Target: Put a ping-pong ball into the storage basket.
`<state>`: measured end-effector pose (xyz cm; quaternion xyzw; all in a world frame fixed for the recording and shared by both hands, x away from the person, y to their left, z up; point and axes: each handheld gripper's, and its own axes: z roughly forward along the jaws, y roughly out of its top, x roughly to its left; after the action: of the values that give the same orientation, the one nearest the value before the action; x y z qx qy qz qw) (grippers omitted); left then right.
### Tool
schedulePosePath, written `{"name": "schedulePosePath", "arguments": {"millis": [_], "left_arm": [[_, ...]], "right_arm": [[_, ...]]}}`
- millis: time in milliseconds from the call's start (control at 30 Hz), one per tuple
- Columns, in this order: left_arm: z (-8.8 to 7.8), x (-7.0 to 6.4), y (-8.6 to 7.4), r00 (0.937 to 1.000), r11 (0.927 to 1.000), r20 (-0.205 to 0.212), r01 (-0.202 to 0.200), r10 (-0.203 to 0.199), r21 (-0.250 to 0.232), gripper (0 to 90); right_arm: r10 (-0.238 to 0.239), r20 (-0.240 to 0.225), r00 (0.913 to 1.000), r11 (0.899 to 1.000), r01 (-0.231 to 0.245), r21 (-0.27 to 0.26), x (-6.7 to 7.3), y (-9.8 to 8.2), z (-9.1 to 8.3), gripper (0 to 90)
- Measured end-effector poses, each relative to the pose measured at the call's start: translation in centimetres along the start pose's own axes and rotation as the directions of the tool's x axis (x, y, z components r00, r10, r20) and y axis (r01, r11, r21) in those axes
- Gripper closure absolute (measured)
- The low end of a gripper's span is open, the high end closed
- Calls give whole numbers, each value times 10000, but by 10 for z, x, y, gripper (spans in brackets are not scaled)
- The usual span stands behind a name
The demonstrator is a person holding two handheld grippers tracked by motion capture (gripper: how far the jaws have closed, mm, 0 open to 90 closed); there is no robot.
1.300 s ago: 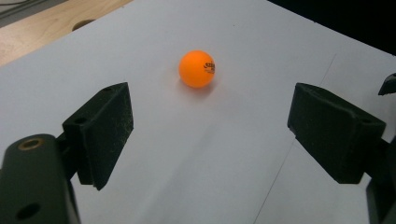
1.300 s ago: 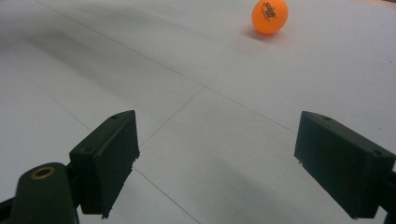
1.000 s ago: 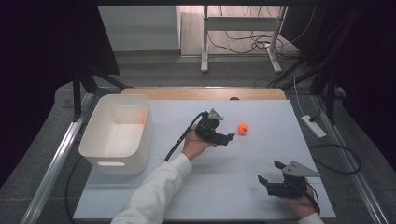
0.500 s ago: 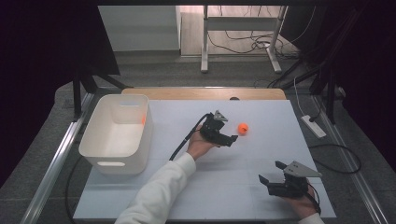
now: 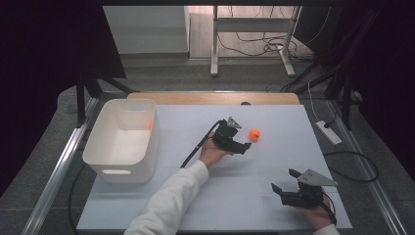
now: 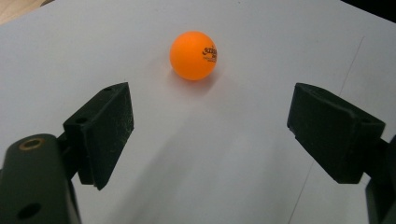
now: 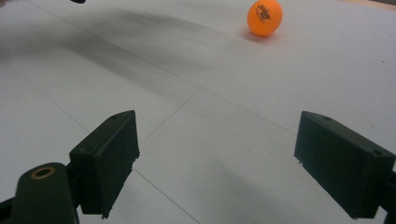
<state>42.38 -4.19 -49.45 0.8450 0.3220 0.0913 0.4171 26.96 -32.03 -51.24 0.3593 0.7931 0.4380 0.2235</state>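
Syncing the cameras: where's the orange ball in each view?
High view: orange ball right of centre on the white table, just ahead of the left tongs.
Left gripper view: upper centre, ahead of the open jaws.
Right gripper view: top right, far off.
Shared landmark: the ball's black printed logo in the two gripper views.

Orange ball (image 7: 265, 17) far beyond spread fingers (image 7: 109, 158), on white table (image 7: 210, 121)
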Motion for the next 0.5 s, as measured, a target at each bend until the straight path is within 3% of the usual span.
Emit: {"name": "schedulePosePath", "arguments": {"millis": [500], "left_arm": [[12,1,2,10000,9998,-85,13,-12,175,153]], "right_arm": [[-5,-9,10000,10000,5,-1,0,0,0,131]]}}
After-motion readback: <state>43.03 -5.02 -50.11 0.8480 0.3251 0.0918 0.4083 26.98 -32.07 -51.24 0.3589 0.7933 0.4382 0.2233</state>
